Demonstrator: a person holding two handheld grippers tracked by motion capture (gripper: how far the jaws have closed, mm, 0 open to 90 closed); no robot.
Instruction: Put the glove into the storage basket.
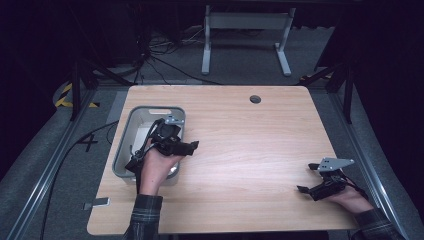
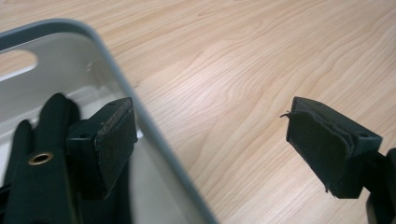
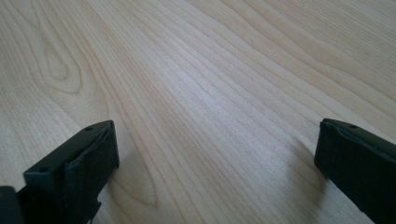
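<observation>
My left gripper (image 1: 187, 145) hangs over the right rim of a grey plastic bin (image 1: 150, 108) at the table's left, its jaws pointing right. In the left gripper view the jaws (image 2: 210, 126) stand open astride the bin's rim (image 2: 121, 79), with nothing between the pads. A black piece with a brass eyelet (image 2: 39, 158) sits beside the left jaw on the bin's side; what it is I cannot tell. My right gripper (image 1: 307, 178) rests low near the table's front right corner, open, with bare wood between its jaws (image 3: 215, 149).
The wooden table (image 1: 250, 140) has a round cable hole (image 1: 255, 99) near its far edge. A white desk frame (image 1: 245, 35) stands on the floor beyond. Cables (image 1: 95, 135) run along the floor at the left.
</observation>
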